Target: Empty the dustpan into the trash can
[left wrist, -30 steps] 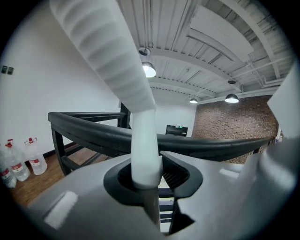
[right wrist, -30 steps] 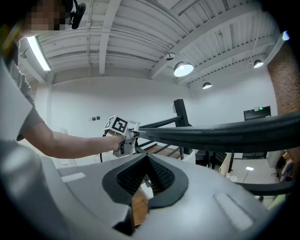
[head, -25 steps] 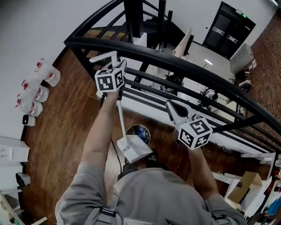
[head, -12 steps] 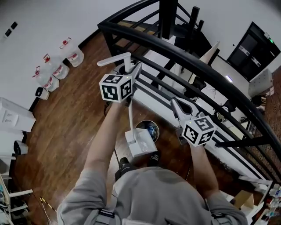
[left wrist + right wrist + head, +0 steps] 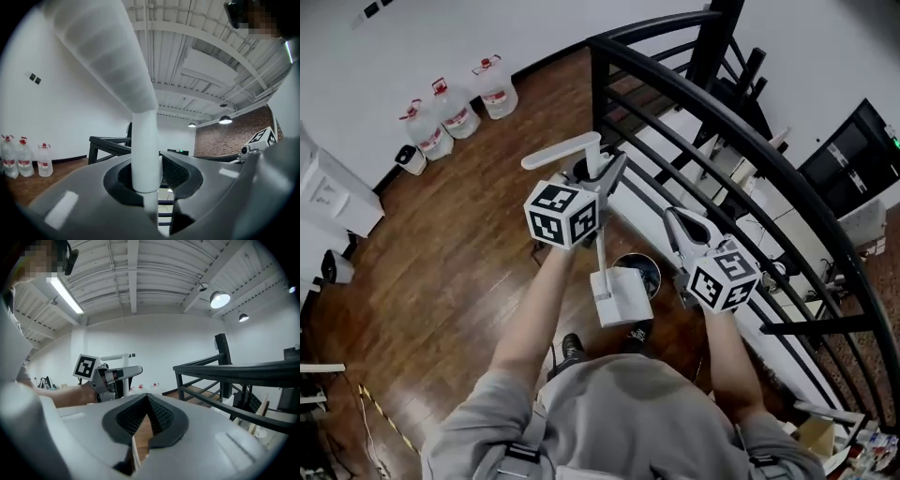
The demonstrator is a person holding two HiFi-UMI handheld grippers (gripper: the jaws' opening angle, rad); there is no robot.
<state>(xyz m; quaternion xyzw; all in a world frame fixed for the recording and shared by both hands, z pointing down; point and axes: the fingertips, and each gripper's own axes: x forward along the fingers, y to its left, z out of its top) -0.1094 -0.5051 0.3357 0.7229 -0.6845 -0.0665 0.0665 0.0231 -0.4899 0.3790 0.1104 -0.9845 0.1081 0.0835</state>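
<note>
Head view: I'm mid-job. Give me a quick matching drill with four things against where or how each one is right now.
Things:
1. dustpan
2. trash can
3. water jugs
4. right gripper

Places or states:
a. against the white wall
b. jaws together, nothing between them
c. hanging by its handle from the left gripper
d. on the wood floor beside the railing

Pairs: 1-c, 2-d, 3-a, 4-b
</note>
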